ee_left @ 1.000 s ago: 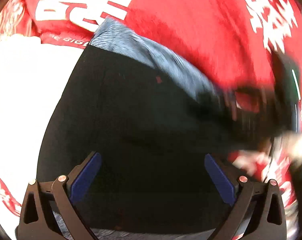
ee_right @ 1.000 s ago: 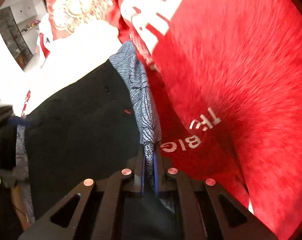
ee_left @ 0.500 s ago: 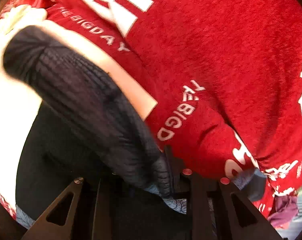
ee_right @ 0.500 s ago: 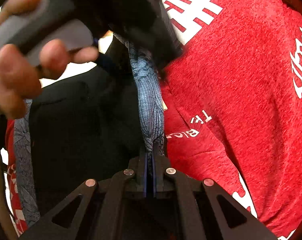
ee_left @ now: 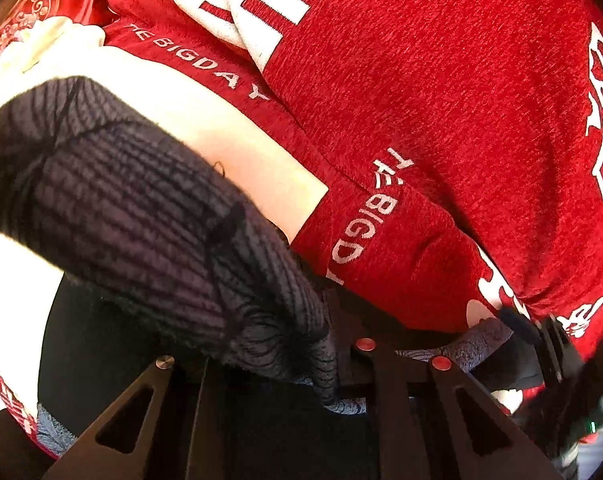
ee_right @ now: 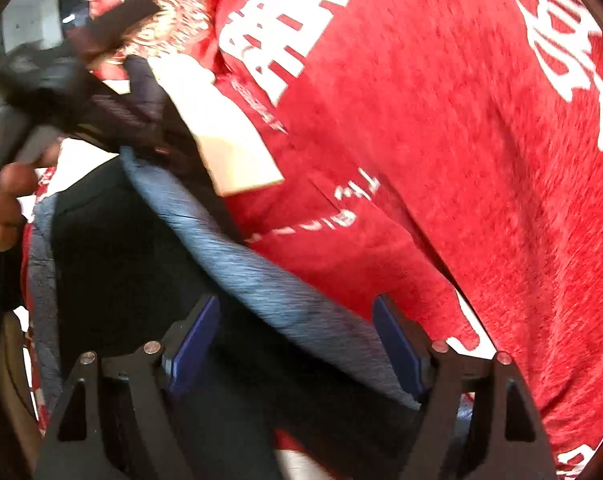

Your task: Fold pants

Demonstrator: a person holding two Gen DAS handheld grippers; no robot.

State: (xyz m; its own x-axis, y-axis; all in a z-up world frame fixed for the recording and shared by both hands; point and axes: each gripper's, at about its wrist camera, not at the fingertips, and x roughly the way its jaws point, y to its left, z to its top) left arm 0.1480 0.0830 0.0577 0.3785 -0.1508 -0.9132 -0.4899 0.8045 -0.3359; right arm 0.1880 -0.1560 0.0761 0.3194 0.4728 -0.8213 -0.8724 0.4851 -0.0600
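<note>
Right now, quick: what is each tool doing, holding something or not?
Left tool: closed on the pants, lifting a fold of them.
Right tool: open, holding nothing; the pants' patterned edge runs between its fingers.

Left gripper fingertips buried under bunched pants fabric; pad contact not visible. Right wrist view motion-blurred: lettering on red blanket unreadable. Holding hand cut off by left edge. Pants' full outline hidden, leg ends out of frame.
</note>
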